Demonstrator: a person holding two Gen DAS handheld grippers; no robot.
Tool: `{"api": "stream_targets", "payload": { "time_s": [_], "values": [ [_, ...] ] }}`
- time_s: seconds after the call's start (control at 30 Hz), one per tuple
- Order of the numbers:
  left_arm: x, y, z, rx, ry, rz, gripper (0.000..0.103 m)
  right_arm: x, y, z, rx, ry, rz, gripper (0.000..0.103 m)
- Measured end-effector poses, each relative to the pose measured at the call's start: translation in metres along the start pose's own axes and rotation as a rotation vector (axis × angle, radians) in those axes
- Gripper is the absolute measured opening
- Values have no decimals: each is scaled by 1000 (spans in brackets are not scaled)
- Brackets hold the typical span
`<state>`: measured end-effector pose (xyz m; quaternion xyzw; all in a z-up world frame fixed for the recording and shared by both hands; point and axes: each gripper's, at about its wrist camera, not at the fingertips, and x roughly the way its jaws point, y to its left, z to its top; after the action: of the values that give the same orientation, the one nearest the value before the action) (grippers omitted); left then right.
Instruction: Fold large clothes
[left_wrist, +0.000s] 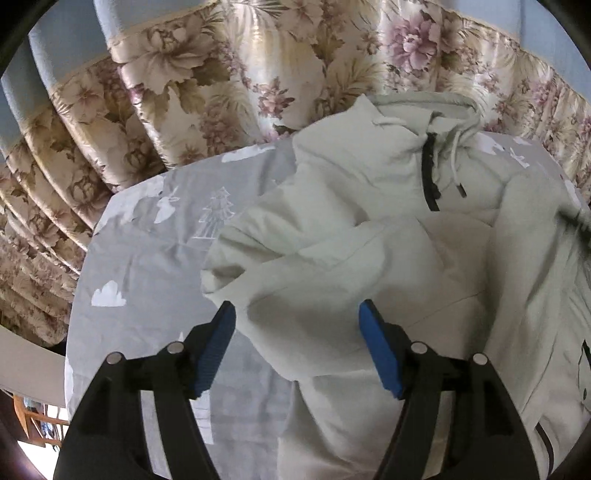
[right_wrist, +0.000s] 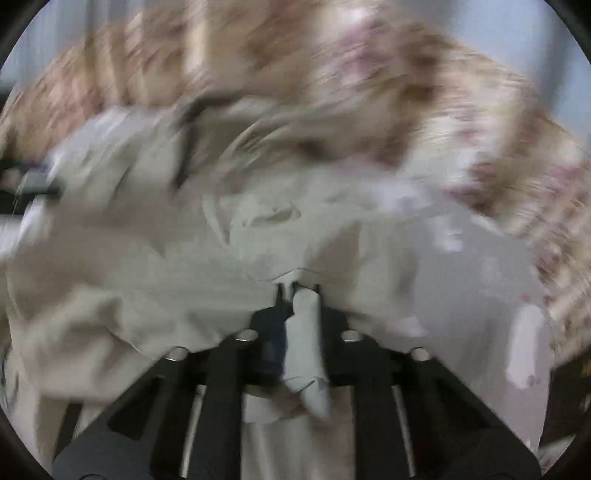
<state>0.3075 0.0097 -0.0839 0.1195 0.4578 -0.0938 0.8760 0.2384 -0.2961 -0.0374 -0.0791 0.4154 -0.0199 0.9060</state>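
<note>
1. The pale hoodie (left_wrist: 388, 236) is lying spread across the grey sheet (left_wrist: 147, 258) on the table, hood toward the flowered curtain (left_wrist: 221, 74), with one sleeve bunched over the chest.
2. The left gripper (left_wrist: 297, 325) is hovering wide open just above the sleeve and side of the hoodie, its blue pads (left_wrist: 218, 347) gripping nothing.
3. The right gripper (right_wrist: 297, 291) is clamping a fold of the hoodie's cloth (right_wrist: 306, 332) between closed jaws; this view is heavily blurred, so which edge it has is hard to tell.
4. My read: a side panel is being carried over the body, so the right should be travelling low and steady, keeping the cloth taut.
5. The left would do best pinning or pinching the bunched sleeve first, flattening it so no lump is getting trapped under the fold.
6. Aim for the edge to land parallel to the zip (left_wrist: 428, 173).
</note>
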Motion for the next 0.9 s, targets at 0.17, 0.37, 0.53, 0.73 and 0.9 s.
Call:
{"api": "stream_targets", "payload": {
  "time_s": [0.17,0.37,0.53,0.73,0.9],
  "values": [
    [12,1,-3,15,39,-2,71,-3,-68,-5,148,74,-89,38],
    [14,-12,-1,1,59,-34,71,-24,-57,-17,116,63,13,74],
    [-5,-54,15,23,40,-169,72,-16,-56,-13,142,70,24,74],
    [18,-128,28,95,74,-228,72,-4,-61,-19,174,88,55,74],
    [35,-157,41,114,82,-252,42,-8,-69,-26,192,90,52,74]
  ]
}}
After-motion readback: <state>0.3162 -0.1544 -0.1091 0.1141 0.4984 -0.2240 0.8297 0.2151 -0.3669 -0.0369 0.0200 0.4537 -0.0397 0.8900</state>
